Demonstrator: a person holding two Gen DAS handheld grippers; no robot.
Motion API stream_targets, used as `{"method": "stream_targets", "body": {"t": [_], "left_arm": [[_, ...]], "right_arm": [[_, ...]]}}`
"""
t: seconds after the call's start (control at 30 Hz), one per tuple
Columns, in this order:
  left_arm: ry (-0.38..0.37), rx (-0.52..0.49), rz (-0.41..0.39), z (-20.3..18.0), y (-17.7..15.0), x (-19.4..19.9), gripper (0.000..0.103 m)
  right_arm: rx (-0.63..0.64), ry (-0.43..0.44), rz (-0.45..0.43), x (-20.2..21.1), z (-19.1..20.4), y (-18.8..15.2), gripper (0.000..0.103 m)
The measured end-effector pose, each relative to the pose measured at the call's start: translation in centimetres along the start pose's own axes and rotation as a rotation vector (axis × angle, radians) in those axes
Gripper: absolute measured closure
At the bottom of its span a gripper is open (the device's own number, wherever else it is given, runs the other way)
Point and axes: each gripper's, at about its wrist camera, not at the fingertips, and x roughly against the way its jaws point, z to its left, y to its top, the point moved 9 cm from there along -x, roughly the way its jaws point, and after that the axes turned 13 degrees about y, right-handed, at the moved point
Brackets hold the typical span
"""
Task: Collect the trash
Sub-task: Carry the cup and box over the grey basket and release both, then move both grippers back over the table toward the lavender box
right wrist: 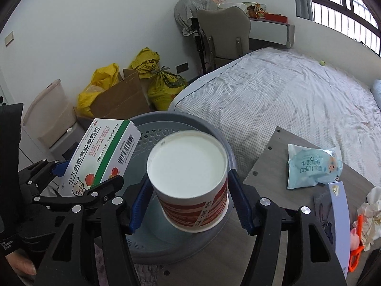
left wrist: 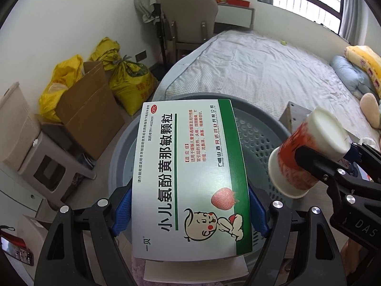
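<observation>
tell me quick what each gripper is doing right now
left gripper: closed on the medicine box
right gripper: around the paper cup, grip unclear

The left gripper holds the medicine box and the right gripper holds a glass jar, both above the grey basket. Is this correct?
Not quite. The right gripper holds a red and white paper cup, not a glass jar; the right wrist view shows it between the blue fingers. The rest stands: the left gripper holds the medicine box, both above the grey basket.
</observation>
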Motion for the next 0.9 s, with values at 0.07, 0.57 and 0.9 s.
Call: {"method": "stream_targets", "body": {"t": [0.07, 0.57, 0.9], "left_arm": [[0.014, 0.01, 0.009, 0.5, -0.1, -0.4, 0.025], [0.067, 0.041, 0.027, 2.0, -0.4, -0.9, 0.014], [0.123, 0.104, 0.014, 3.5, -0.3, 0.3, 0.007]], "right_arm": [[0.009, 0.002, -0.018, 0.0, 0.2, 0.4, 0.023], [0.015, -0.032, -0.045, 0.4, -0.4, 0.5, 0.023], [0.01, -0.062, -0.056, 2.0, -0.1, -0.1, 0.023]]}}
